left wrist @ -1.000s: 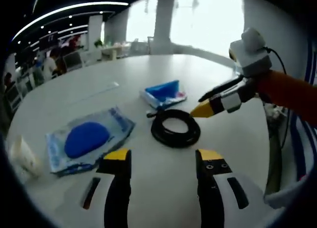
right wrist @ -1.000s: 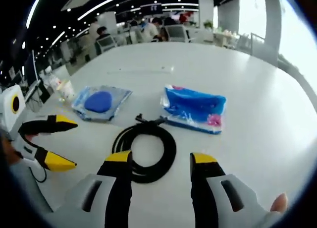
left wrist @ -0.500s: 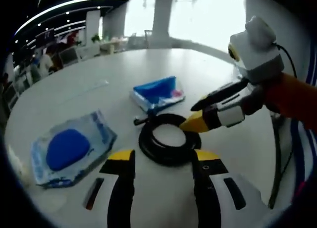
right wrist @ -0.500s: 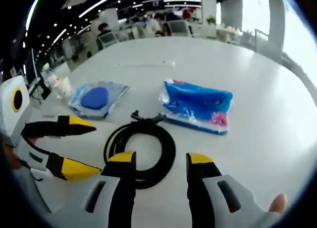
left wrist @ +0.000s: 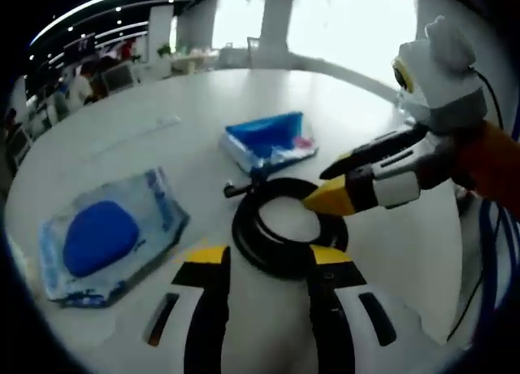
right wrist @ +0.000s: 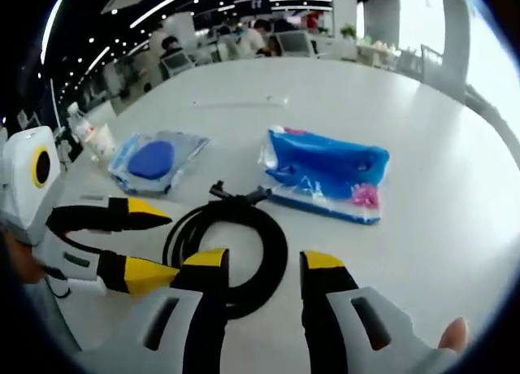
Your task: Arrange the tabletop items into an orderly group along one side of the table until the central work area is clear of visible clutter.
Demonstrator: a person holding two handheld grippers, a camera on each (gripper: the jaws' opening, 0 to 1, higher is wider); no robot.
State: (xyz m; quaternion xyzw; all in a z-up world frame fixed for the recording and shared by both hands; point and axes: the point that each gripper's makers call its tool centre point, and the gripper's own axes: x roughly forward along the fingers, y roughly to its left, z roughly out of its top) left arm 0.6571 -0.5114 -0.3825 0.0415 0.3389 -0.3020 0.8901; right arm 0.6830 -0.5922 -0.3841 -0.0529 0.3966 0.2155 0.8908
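A black cable coil (left wrist: 245, 230) lies on the white round table (left wrist: 122, 158), just ahead of my left gripper (left wrist: 266, 257), which is open with its yellow tips at the coil's near edge. From the right, my right gripper (left wrist: 318, 189) reaches in, open, one yellow tip over the coil's far side. In the right gripper view the cable coil (right wrist: 275, 245) lies between and ahead of my right gripper (right wrist: 264, 260), and my left gripper (right wrist: 171, 245) hangs open at the coil's left edge. A blue packet (left wrist: 268, 141) and a clear pouch with a blue oval (left wrist: 101, 234) lie beyond.
The blue packet (right wrist: 325, 175) sits right of the coil and the clear pouch (right wrist: 154, 158) left of it. A thin clear strip (right wrist: 244, 103) lies farther back. A small white wrapped item (right wrist: 97, 140) rests at the table's left edge. Desks and people fill the background.
Both grippers have closed in on the cable coil from opposite sides and now stand near each other. The coil, packet and pouch have stayed where they were.
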